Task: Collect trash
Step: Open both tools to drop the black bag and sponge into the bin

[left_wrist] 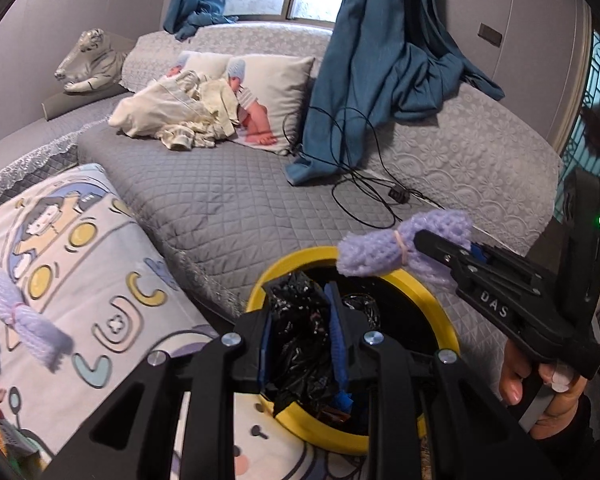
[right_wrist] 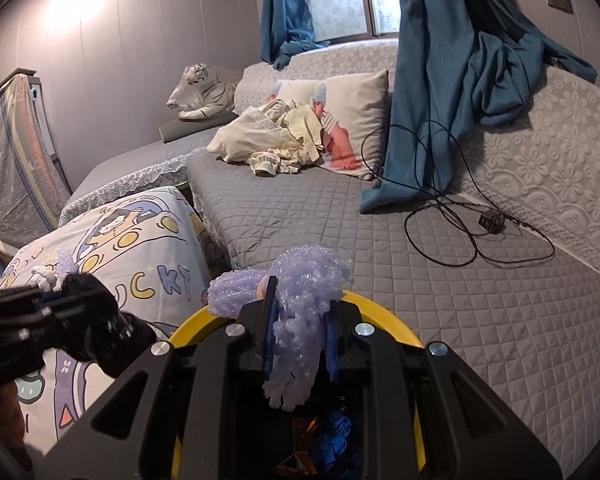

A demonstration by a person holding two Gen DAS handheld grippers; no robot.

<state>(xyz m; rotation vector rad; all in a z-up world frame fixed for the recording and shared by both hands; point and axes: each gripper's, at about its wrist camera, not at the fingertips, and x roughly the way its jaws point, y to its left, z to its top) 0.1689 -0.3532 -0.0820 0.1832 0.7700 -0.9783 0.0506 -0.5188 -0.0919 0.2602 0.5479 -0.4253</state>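
My left gripper is shut on the black liner bag of a yellow-rimmed trash bin and holds it at the near rim. My right gripper is shut on a purple foam net tied with a band, just above the bin's yellow rim. In the left wrist view the right gripper comes in from the right with the purple net over the bin's far rim. A second purple foam net lies on the cartoon-print pillow at the left.
The bin stands against a grey quilted sofa. On the sofa lie a black cable with adapter, blue curtains, a baby-print pillow with cream clothes and a white tiger toy. Crumpled wrappers lie in the bin.
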